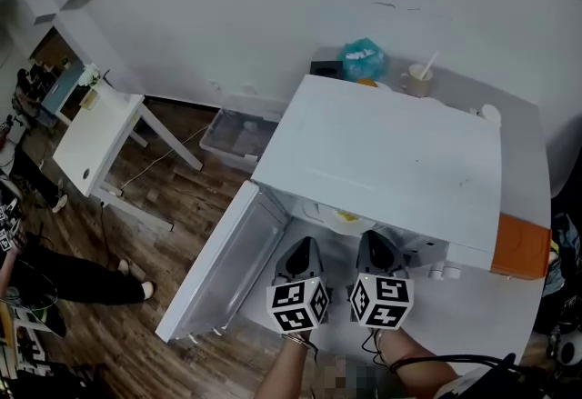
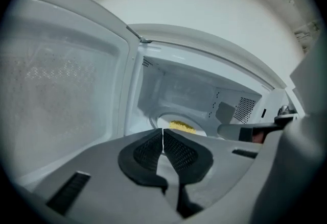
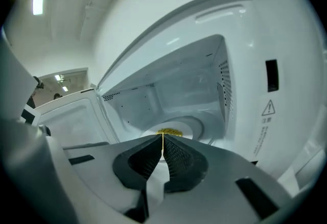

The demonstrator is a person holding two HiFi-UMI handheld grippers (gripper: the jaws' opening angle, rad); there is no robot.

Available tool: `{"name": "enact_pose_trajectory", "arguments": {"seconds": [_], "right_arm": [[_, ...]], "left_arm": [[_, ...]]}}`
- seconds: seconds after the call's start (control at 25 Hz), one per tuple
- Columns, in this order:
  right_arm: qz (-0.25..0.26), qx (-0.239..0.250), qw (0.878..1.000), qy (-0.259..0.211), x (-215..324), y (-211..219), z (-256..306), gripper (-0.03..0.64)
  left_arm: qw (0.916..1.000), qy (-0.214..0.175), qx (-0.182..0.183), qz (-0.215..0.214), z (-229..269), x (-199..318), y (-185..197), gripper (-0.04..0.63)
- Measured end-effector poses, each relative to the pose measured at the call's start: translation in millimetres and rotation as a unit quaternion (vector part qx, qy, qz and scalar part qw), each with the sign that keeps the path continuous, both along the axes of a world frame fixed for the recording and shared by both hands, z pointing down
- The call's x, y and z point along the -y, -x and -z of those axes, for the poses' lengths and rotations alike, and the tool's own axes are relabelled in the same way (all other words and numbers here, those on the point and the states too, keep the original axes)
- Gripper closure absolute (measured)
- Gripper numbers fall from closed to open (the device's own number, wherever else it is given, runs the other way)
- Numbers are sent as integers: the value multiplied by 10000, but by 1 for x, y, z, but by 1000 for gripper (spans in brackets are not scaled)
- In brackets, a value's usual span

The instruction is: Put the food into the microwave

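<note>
In front of the open microwave (image 1: pixel 391 152), head view: both tools sit side by side at the cavity mouth. The left hand-held gripper (image 1: pixel 305 249) and the right hand-held gripper (image 1: pixel 376 244) both point in. The door (image 1: pixel 227 261) is swung out to the left. The food (image 1: pixel 348 216), a yellow patch, is on a plate (image 1: pixel 329 214) inside the cavity, just past the two tips. The microwave stands on a grey table (image 1: pixel 526 161). A teal bag (image 1: pixel 362 59) and a cup (image 1: pixel 418 79) are at the far edge behind it.

Left gripper view: the left hand-held gripper (image 2: pixel 163 134) is clenched, pads together, nothing between them, touching nothing. The food (image 2: pixel 181 126) is on the plate (image 2: pixel 196 127) on the cavity floor, beyond the tips. The door (image 2: pixel 61 90) fills the left side.

Right gripper view: the right hand-held gripper (image 3: pixel 163 139) is also clenched and empty, with only a hairline seam between the pads. The food (image 3: pixel 168 131) shows right above the tips, on the plate (image 3: pixel 191 127), inside the cavity. The door (image 3: pixel 76 116) is open at left.
</note>
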State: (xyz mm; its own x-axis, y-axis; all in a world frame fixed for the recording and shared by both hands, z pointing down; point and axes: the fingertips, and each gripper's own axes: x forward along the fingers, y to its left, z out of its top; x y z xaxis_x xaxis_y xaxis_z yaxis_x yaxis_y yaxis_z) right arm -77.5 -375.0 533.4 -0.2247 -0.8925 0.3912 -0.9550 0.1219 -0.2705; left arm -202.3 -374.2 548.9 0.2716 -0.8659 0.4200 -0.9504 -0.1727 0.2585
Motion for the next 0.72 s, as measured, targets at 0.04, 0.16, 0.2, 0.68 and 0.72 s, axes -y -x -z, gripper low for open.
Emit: {"name": "enact_pose_trajectory", "arguments": {"seconds": [0.04, 0.16, 0.2, 0.68, 0.72], "right_arm": [[50, -11, 10000, -5, -5, 1, 2, 594], [183, -36, 9998, -15, -19, 5, 7, 595], [217, -38, 9998, -14, -23, 6, 9, 595], [635, -202, 9976, -163, -82, 4, 26, 595], [703, -278, 9970, -173, -89, 3, 27, 595]], "left_arm": [[10000, -13, -12, 18, 2, -5, 0, 589], [10000, -60, -44, 54, 9, -20, 2, 591], [9999, -72, -48, 57, 12, -24, 2, 591], [9999, -91, 91, 56, 22, -85, -4, 591], [9999, -70, 110, 30, 22, -92, -6, 591]]}}
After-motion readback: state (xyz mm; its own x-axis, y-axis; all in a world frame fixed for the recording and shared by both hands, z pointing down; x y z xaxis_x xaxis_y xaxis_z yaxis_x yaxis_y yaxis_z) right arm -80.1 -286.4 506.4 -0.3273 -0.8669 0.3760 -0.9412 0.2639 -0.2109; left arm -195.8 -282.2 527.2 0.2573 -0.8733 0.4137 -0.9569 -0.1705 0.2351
